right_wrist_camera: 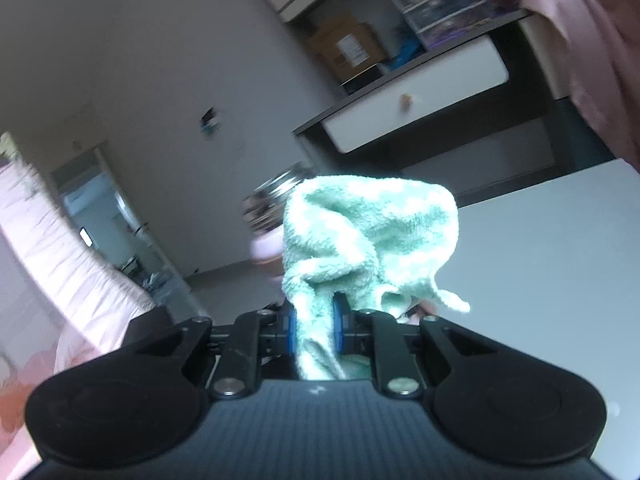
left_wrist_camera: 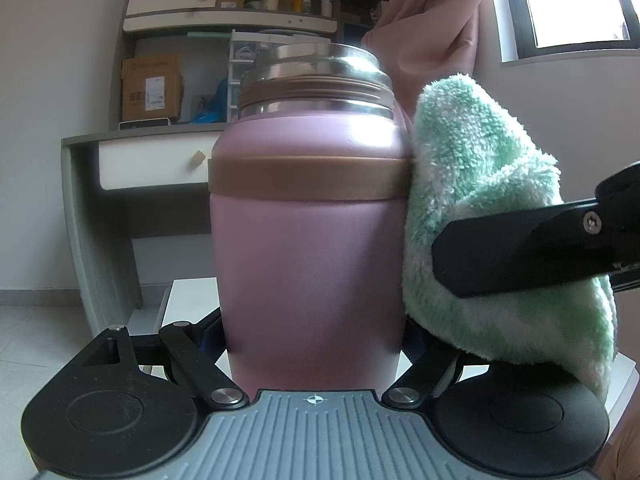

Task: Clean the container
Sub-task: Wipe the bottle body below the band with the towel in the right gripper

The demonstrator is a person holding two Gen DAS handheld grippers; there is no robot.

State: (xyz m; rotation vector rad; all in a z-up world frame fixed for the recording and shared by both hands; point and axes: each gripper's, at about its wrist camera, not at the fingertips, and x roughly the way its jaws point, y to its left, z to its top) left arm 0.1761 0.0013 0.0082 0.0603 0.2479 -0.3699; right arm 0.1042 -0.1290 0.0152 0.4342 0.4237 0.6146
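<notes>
A pink container (left_wrist_camera: 312, 240) with a bare steel threaded neck and no lid stands upright in the left wrist view. My left gripper (left_wrist_camera: 312, 346) is shut on its lower body, one finger on each side. A green and white fluffy cloth (left_wrist_camera: 472, 168) presses against the container's right side. My right gripper (right_wrist_camera: 314, 320) is shut on that cloth (right_wrist_camera: 368, 232), which bunches up ahead of its blue pads (right_wrist_camera: 342, 326). Behind the cloth in the right wrist view, only the container's (right_wrist_camera: 266, 248) left edge and steel rim show. One black finger of the right gripper (left_wrist_camera: 520, 248) crosses the cloth.
A white table (right_wrist_camera: 540, 260) lies below the container. Behind stands a grey desk with a white drawer (left_wrist_camera: 152, 164), a cardboard box (left_wrist_camera: 150, 88) and shelves above. A pink curtain (left_wrist_camera: 432, 20) hangs beside a bright window (left_wrist_camera: 580, 0).
</notes>
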